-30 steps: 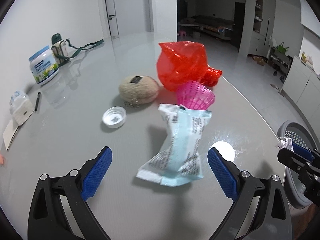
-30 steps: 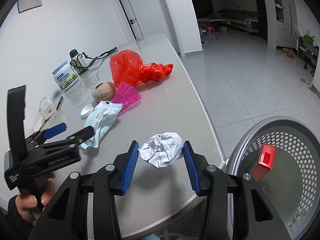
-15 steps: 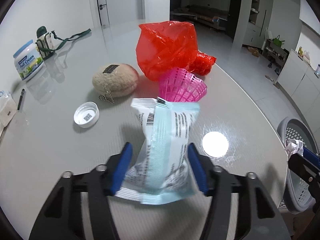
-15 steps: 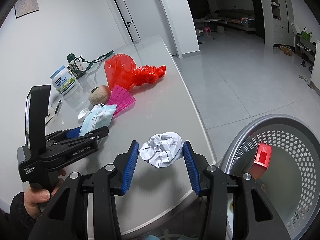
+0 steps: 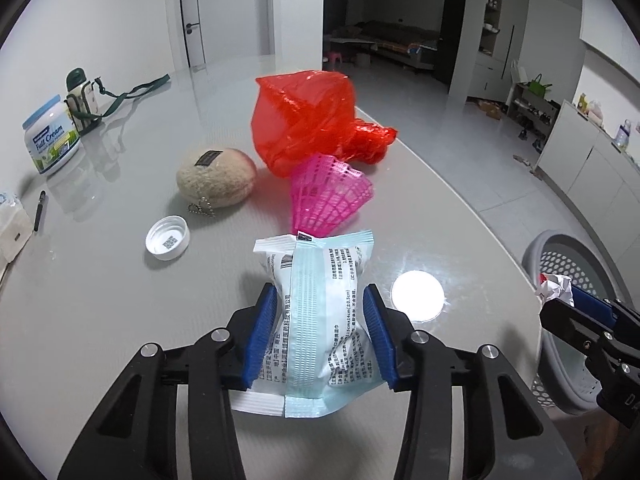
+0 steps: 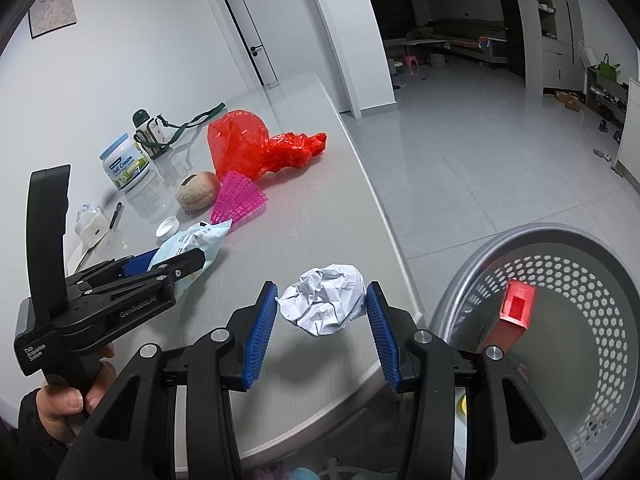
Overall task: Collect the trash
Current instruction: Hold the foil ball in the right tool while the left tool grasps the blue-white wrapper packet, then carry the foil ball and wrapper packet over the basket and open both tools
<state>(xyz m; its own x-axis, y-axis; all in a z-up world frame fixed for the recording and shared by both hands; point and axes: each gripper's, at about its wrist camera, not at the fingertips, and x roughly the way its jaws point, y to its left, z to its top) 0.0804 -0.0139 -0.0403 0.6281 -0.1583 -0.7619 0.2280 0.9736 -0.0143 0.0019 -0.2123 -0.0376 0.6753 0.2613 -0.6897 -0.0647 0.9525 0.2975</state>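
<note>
My left gripper (image 5: 320, 320) is shut on a light blue and white wrapper (image 5: 320, 312), held just above the grey table (image 5: 100, 320). The wrapper also shows in the right wrist view (image 6: 192, 244). My right gripper (image 6: 322, 316) is shut on a crumpled white paper ball (image 6: 324, 304), held near the table's right edge beside a grey perforated bin (image 6: 560, 248). The bin holds a red box (image 6: 516, 308). A red plastic bag (image 5: 312, 120), a pink mesh piece (image 5: 328, 200) and a white cap (image 5: 167, 237) lie on the table.
A fuzzy beige pouch (image 5: 216, 176), a cream tub (image 5: 50, 136), a strapped bottle (image 5: 82, 96), a pen (image 5: 39, 210) and a tissue pack (image 5: 12, 228) sit on the left of the table. The bin (image 5: 568, 264) stands on the floor right of the table.
My left gripper moved forward and closed on the blue wrapper, squeezing it tighter. My right gripper kept hold of the paper ball and shifted slightly towards the bin.
</note>
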